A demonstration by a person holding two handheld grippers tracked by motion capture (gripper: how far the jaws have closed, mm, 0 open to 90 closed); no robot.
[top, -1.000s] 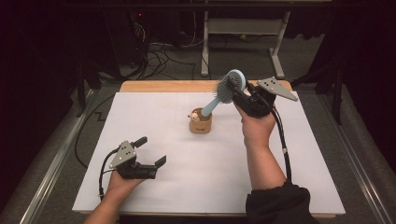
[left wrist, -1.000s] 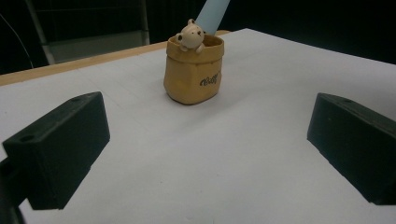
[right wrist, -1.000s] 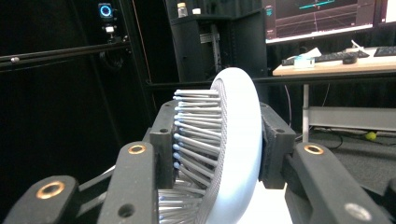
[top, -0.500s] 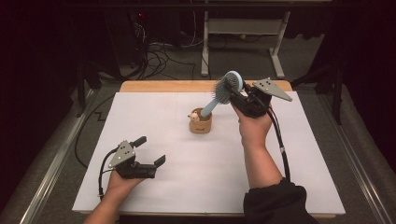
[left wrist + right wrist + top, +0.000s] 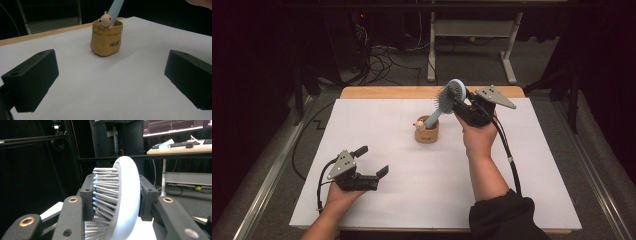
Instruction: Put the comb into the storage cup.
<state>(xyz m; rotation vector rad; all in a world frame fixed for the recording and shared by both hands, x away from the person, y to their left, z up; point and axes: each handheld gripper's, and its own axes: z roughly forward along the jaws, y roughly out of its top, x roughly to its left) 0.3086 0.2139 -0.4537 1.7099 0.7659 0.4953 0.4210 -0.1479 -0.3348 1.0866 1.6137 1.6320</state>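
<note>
Right claw [image 5: 460, 101] is clamped on the head of the light blue hairbrush [image 5: 448, 97], above the far middle part of the desk [image 5: 532, 165]. In the right gripper view the two black jaws press on both sides of the brush head [image 5: 117, 200], one on the bristle side and one on the smooth back. The brush is tilted: its head is up at the claw, and its handle goes down to the left into a small tan cup [image 5: 427, 132]. This cup stands upright on the white desk, near the far edge and about in the middle between the left and right edges. A little bear figure [image 5: 105, 19] sits at the rim of the cup [image 5: 106, 40], just beside the blue handle [image 5: 116, 10]. Left claw [image 5: 371, 161] rests low at the near left part of the desk, well apart from the cup, and its jaws stand wide apart with nothing between them.
</note>
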